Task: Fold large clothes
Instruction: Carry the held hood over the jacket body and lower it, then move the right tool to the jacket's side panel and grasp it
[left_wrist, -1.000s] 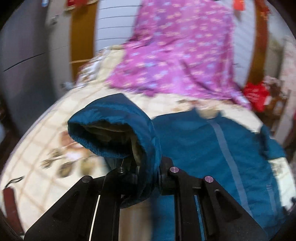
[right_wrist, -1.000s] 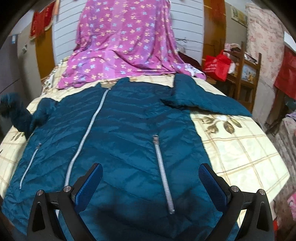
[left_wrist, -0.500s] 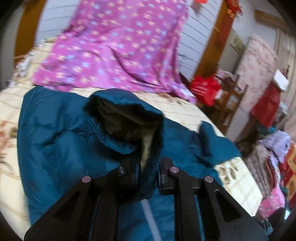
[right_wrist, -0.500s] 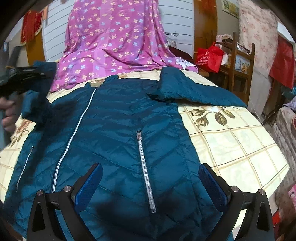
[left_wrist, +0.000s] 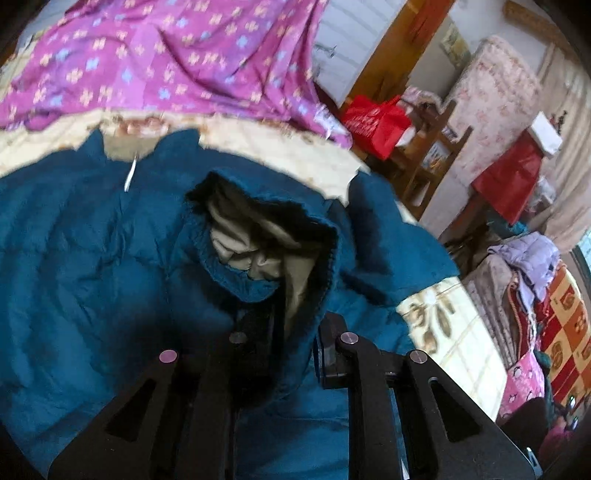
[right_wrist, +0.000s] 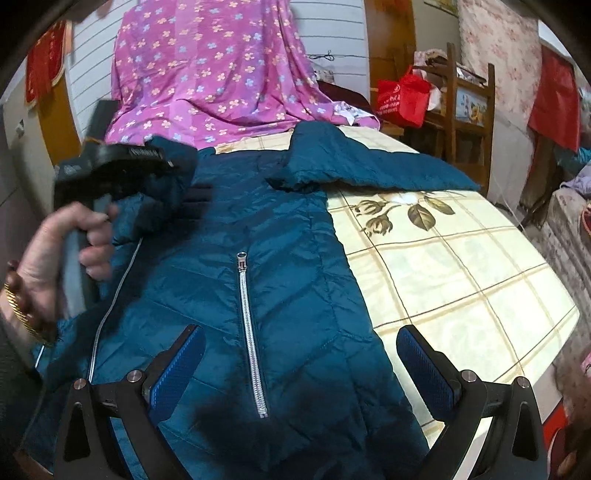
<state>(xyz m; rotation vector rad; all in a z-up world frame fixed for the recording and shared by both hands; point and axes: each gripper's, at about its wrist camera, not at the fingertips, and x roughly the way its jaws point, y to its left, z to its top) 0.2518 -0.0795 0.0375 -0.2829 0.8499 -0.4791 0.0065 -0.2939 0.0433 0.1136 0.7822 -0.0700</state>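
Observation:
A teal puffer jacket (right_wrist: 258, 229) lies front up on the bed, silver zips showing. My left gripper (left_wrist: 295, 332) has the cuff of the left sleeve (left_wrist: 258, 240) between its fingers, beige lining facing me; its jaws are opening, with the fabric still pinched. From the right wrist view a hand (right_wrist: 66, 251) holds that left gripper (right_wrist: 181, 177) above the jacket's chest, the sleeve bunched around it. The other sleeve (right_wrist: 369, 166) lies spread out to the right. My right gripper (right_wrist: 306, 369) hovers open over the jacket's lower front, nothing between its blue pads (right_wrist: 424, 365).
The bed's cream checked sheet (right_wrist: 461, 277) is bare right of the jacket. A purple flowered cloth (right_wrist: 207, 74) hangs down onto the bed's head. A red bag (right_wrist: 402, 96) and a wooden chair (right_wrist: 469, 110) stand beyond the right side, with piled clothes (left_wrist: 528, 258) further right.
The left gripper has carried the sleeve cuff from the bed's left side across over the jacket's chest and lower. The right gripper has drifted slightly over the jacket's front, still open.

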